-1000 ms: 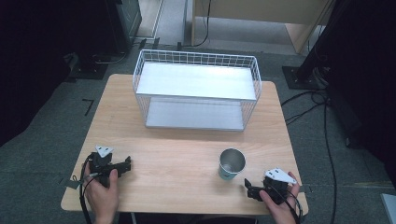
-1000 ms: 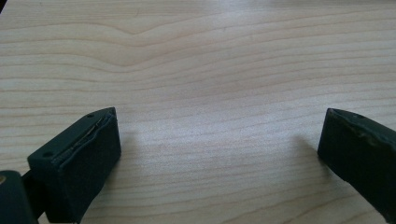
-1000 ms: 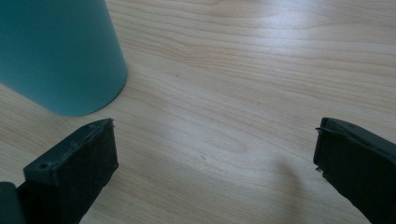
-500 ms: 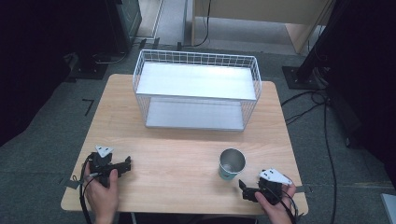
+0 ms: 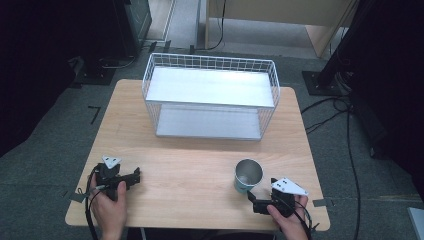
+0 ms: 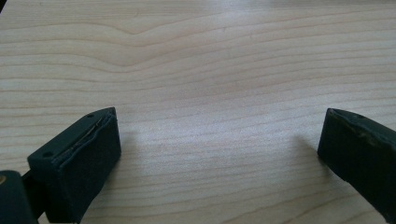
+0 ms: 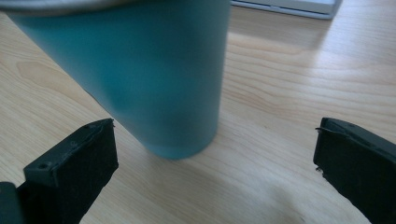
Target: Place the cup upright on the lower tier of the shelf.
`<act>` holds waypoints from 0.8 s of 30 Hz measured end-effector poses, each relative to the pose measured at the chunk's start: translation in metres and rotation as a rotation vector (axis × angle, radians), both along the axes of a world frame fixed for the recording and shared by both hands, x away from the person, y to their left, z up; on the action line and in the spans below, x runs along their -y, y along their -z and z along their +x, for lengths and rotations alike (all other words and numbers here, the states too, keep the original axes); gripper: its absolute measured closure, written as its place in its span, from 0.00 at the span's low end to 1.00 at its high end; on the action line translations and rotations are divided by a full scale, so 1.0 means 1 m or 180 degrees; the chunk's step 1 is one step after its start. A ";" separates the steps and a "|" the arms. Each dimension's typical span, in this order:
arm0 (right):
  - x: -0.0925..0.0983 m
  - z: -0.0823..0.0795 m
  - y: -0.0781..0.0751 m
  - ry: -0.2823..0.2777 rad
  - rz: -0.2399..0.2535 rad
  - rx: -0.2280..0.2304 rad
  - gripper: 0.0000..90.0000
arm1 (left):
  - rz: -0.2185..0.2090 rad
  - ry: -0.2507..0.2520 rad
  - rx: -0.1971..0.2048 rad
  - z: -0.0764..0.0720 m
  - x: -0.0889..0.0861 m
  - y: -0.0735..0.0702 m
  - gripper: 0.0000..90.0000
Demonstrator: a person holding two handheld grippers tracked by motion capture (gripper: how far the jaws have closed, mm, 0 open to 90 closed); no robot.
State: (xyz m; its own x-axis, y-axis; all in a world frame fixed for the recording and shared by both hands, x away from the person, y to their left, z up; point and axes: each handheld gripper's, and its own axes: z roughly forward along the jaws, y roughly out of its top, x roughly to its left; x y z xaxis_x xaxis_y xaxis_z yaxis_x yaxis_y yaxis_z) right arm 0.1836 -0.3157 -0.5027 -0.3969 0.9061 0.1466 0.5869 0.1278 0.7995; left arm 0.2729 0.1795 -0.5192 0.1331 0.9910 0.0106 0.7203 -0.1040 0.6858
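A teal metal cup (image 5: 248,175) stands upright on the wooden table (image 5: 200,165), front right. My right gripper (image 5: 254,205) lies just in front of it, pointing left, jaws wide open. In the right gripper view the cup (image 7: 154,79) looms close ahead, left of centre, standing a little beyond the open jaws (image 7: 215,158) and not between them. My left gripper (image 5: 135,177) rests at the table's front left, open, over bare wood (image 6: 219,140).
A white wire basket rack (image 5: 210,97) with a flat top shelf and a lower tray stands at the back middle of the table. Dark equipment and cables surround the table on the floor.
My right gripper has slid left and slightly toward the cup, closing on its front side. The left gripper has stayed put.
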 end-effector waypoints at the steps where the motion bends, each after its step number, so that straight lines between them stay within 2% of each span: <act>1: -0.002 0.001 0.000 -0.0003 0.0000 0.0010 0.00 | 0.0001 0.0000 0.0000 0.000 0.000 0.000 0.00; 4: -0.005 0.005 -0.001 -0.0045 0.0075 -0.0007 0.00 | 0.0001 0.0001 -0.0001 0.000 0.000 0.000 0.00; 9: -0.013 0.009 -0.002 -0.0094 0.0073 0.0036 0.00 | 0.0000 0.0000 0.0000 0.000 0.000 0.000 0.00; 17: -0.026 0.018 -0.008 -0.0109 0.0185 0.0176 0.03 | 0.0000 0.0000 0.0000 0.000 0.000 0.000 0.00; 24: -0.036 0.024 -0.011 -0.0058 0.0243 0.0290 0.12 | 0.0001 0.0001 0.0000 0.000 0.000 0.000 0.00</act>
